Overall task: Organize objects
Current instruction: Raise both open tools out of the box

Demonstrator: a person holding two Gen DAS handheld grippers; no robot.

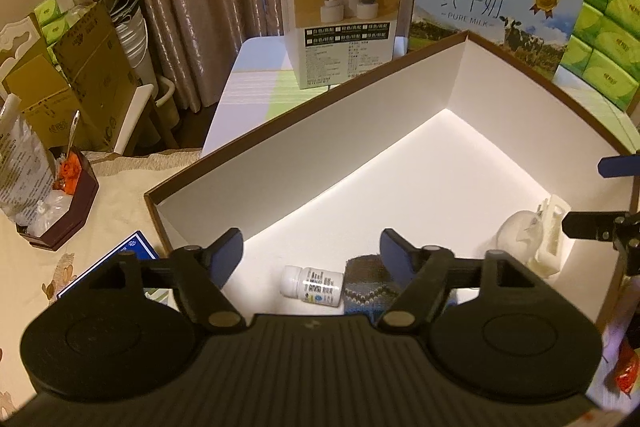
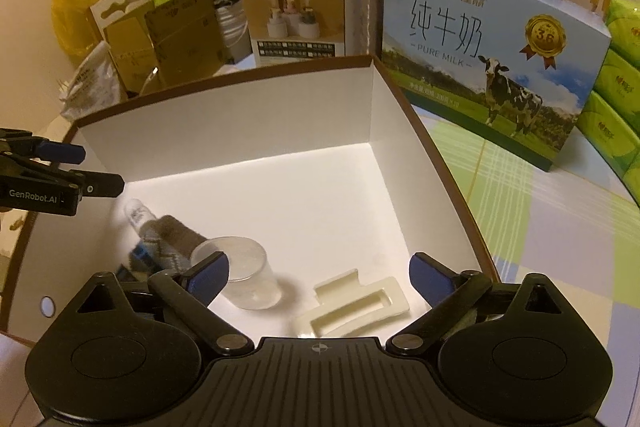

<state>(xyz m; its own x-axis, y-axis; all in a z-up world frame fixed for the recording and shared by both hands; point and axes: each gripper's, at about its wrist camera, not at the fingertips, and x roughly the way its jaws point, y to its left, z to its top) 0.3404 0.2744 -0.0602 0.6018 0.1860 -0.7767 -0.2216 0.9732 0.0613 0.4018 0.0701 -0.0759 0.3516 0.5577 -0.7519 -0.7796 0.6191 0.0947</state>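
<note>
- The white-lined box (image 2: pixel 280 115) sits open on the worktop (image 2: pixel 520 211). Four things lie in its near part: a small white bottle (image 1: pixel 312 285) on its side, a knitted sock (image 2: pixel 172 231) touching it, a clear plastic cup (image 2: pixel 248 273) lying tipped, and a cream plastic insert (image 2: pixel 356 307) to the cup's right.
- The left gripper (image 1: pixel 311 247) hovers over the near left of the box, its fingers (image 1: pixel 228 247) spread with nothing between them. The bottle lies just beyond and below the gap.
- The right gripper (image 2: pixel 320 267) hangs over the near right, fingers (image 2: pixel 430 273) also spread and empty. The cup lies by the left one and the insert just ahead.
- Both hands look to have let go, so the step in hand is likely fetching another loose item. A blue card box (image 1: pixel 120 259) lies outside the box, near the left wall.
- To do it well: lift straight up to clear the brown rim (image 2: pixel 432 147), keep the fingers wide, and avoid nudging the cup, which would roll easily.
- Place new items in the bare far half of the box rather than piling them on the sock.
</note>
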